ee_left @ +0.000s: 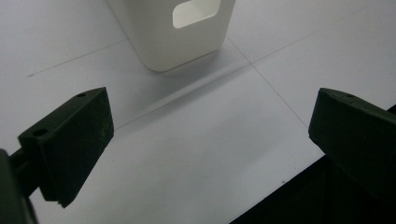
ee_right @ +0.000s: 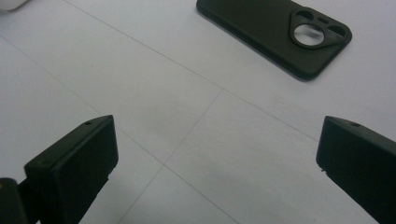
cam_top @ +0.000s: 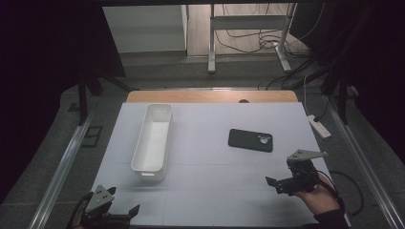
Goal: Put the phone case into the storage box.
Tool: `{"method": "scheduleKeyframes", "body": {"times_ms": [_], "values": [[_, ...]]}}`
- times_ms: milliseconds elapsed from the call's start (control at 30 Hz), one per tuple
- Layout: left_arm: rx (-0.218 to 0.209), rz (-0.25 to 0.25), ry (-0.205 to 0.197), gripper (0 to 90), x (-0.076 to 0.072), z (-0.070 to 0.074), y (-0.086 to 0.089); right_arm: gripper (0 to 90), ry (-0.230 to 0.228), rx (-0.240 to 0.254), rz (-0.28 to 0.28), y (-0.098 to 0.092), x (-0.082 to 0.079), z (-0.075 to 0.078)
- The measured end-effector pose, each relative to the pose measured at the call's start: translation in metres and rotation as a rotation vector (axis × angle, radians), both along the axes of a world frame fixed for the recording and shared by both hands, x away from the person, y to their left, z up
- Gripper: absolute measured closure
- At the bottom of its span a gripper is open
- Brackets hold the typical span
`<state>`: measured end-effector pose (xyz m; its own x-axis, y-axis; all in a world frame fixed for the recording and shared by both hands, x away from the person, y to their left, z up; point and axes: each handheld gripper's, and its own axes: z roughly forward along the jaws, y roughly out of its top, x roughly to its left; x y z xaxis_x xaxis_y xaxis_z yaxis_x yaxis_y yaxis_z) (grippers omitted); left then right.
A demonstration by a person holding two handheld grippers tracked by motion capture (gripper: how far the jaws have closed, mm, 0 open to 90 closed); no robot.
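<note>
1. Lying on the white table sheet (cam_top: 215,167), a long white bin (cam_top: 153,141) sits left of centre, long axis running near to far, nothing seen inside it.
2. Black phone case (cam_top: 250,140) lies flat right of centre, well apart from the bin, back side up; camera cutout ring at its right end.
3. No brand, label or readable writing on the case or the bin in any view.
4. Left gripper (cam_top: 122,215) at the near left edge of the sheet, jaws spread wide, nothing between them; its view shows the bin's near end wall with the handle slot (ee_left: 194,11) just ahead, not touching.
5. Right gripper (cam_top: 279,183) near right, held by a hand (cam_top: 319,199), jaws released and wide apart, gripping nothing.
6. Right gripper view: phone case (ee_right: 275,35) lies ahead, apart from the jaws, over thin grid lines on the sheet.
7. Wooden table edge (cam_top: 210,97) shows beyond the sheet's far side; cables (cam_top: 248,40) on the floor farther back.
</note>
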<state>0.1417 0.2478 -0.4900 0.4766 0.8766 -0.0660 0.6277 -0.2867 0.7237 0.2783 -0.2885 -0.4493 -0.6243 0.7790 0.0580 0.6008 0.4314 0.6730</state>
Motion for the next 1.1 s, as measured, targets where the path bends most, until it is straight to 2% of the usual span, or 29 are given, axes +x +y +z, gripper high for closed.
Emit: {"method": "scheduleKeyframes", "body": {"times_ms": [600,733,1100], "values": [[0.007,-0.012,0.000,0.9,0.000,0.000,-0.001,0.0,0.013,-0.009,0.030,0.014,0.021,0.001],[0.008,-0.013,-0.001,0.8,0.000,0.000,-0.001,0.0,0.021,-0.015,0.032,0.019,0.030,0.001],[0.008,-0.015,-0.001,0.9,0.000,0.000,-0.001,0.0,0.015,-0.035,0.048,0.027,0.046,0.001]]}}
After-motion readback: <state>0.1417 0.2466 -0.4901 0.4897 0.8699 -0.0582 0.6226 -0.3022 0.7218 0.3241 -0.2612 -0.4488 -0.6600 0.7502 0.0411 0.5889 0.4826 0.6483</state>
